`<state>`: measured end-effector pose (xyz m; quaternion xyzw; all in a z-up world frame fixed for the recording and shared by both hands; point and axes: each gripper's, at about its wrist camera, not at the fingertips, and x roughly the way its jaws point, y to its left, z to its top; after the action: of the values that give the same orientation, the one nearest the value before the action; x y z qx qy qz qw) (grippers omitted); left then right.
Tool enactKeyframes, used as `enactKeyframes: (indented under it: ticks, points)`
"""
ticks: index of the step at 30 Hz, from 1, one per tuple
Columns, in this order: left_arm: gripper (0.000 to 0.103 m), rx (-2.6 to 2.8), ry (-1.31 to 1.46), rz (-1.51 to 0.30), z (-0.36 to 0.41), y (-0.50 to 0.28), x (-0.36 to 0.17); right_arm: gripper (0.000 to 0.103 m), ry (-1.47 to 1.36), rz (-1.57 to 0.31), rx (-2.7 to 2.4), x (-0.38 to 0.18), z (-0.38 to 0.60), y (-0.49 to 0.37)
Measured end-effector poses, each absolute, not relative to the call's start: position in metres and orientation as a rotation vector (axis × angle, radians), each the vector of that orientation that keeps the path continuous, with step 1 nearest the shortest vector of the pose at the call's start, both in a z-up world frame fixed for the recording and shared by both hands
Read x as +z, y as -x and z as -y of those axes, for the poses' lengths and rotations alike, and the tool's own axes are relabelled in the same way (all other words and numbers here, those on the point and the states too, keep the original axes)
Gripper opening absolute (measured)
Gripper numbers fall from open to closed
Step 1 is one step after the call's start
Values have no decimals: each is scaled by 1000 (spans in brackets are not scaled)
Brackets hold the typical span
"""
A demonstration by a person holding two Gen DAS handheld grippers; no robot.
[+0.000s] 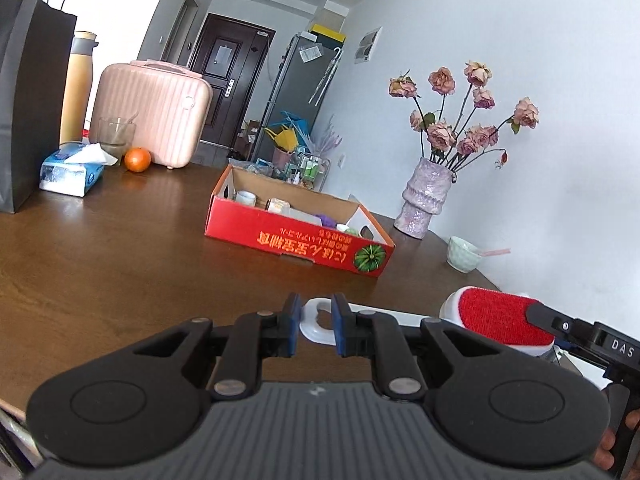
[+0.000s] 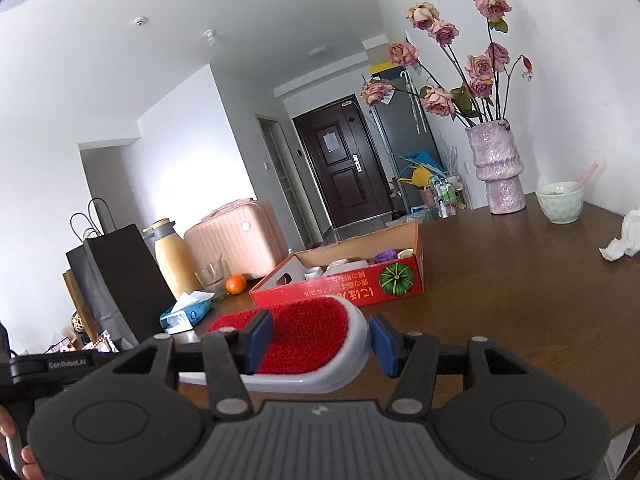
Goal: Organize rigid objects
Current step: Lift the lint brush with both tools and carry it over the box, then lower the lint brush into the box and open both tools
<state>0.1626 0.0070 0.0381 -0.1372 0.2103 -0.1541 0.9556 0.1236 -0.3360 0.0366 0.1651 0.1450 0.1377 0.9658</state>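
A lint brush with a white body and a red pad is held between both grippers above the near part of the wooden table. My left gripper is shut on the brush's white looped handle. My right gripper is shut on the brush's head, which shows at the right of the left wrist view. A red cardboard box with several small items inside sits on the table beyond the brush; it also shows in the right wrist view.
A pink vase of dried roses and a pale bowl stand right of the box. A tissue pack, an orange, a glass, a pink case, a flask and a black bag stand left. A crumpled tissue lies right.
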Motion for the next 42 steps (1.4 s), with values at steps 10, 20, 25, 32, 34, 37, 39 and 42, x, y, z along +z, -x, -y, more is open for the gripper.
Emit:
enactKeyframes:
  ticks: [10,20,25,32,34,37,39,42]
  points:
    - [16,-311,256,-393,-8,-262,62,53,-358,-280,290,55,337,-219]
    - [15,-301,230,-423,-11,-406,72,52,-362,-319,278,80,330,-373]
    - [15,-312,266,-526,-10,-476,48,49,-416,-399,243,67,339,-440]
    - [15,-275,263,-650,-9,-533,11,49,-474,-563,209,21,342,-509]
    - [16,-266,254,-683,-9,-539,-1,49,-492,-598,201,8,344,-519]
    - [16,-246,232,-707,-7,-540,-14,48,-473,-643,185,-8,339,-526]
    - [19,-244,200,-688,-6,-537,-15,47,-371,-634,154,-8,328,-524]
    - [21,-209,157,-672,-6,-530,-7,48,-271,-640,144,-3,315,-523]
